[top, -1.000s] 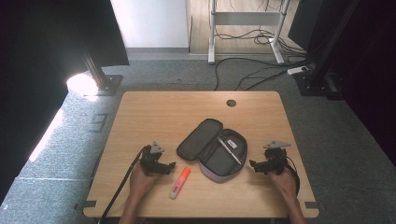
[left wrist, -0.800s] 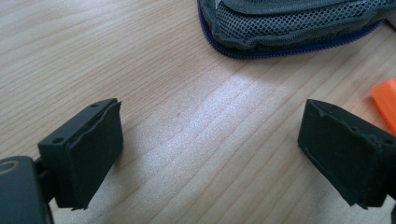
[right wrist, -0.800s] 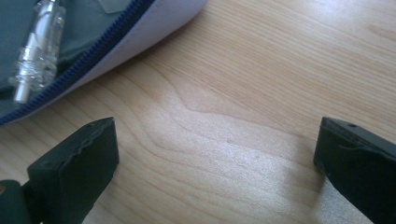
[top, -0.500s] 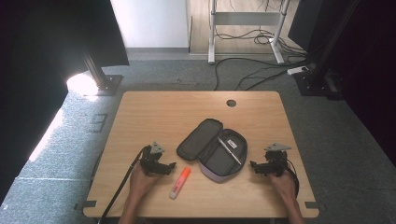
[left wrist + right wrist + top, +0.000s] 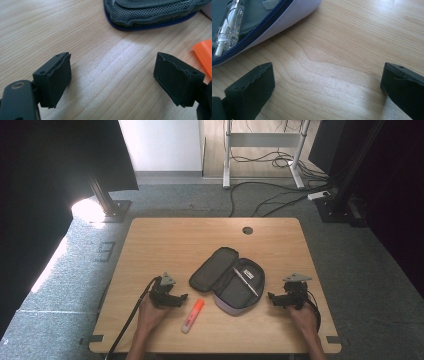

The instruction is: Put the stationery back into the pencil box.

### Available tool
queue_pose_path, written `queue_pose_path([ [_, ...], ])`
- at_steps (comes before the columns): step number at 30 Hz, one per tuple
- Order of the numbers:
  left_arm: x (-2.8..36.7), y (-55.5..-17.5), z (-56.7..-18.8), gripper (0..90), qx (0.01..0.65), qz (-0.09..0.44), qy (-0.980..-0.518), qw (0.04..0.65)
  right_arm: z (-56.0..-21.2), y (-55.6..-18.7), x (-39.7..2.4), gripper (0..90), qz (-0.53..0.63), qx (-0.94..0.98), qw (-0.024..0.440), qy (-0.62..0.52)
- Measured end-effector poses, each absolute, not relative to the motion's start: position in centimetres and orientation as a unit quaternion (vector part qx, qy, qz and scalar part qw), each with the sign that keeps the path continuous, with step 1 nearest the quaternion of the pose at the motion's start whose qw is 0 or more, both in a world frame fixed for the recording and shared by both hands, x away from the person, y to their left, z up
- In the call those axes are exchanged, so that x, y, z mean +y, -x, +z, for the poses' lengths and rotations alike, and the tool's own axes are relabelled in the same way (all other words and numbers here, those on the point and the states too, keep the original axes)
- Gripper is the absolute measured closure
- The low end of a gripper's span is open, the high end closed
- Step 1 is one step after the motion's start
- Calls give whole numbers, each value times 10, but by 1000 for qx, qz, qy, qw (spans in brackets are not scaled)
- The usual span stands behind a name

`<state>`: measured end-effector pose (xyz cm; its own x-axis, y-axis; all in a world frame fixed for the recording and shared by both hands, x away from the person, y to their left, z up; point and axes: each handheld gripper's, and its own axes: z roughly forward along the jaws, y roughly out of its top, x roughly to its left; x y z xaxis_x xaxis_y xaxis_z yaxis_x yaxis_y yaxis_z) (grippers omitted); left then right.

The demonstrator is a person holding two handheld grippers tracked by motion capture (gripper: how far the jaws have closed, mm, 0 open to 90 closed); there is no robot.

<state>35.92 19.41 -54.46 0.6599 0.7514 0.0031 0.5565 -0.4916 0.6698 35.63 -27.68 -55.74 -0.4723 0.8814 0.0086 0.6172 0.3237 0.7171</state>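
On table | orange marker (image 5: pixel 203 56) cut off (right edge) | pencil case (image 5: pixel 152 12) cropped

The bench (image 5: pixel 165 245) is pale wood with a smooth, faintly satin grain that catches the light. The case (image 5: pixel 227 279) is grey cloth, matt, lined with coarse mesh (image 5: pixel 155 11) and edged by a blue zip (image 5: pixel 254 37); its outer skin looks like smooth whitish fabric. The pen (image 5: pixel 227 27) in it is clear glossy plastic. The marker (image 5: pixel 193 315) is orange and white plastic. The pads (image 5: pixel 58 80) on the tongs are black, matt, rubbery, with ragged edges.
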Motion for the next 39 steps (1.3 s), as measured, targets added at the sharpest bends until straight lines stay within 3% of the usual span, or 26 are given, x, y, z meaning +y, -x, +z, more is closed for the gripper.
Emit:
queue_pose_path([
  [39,144,-318,-529,299,300,100,-882,351,-557,-356,-275,0,334,783,200,-484],
])
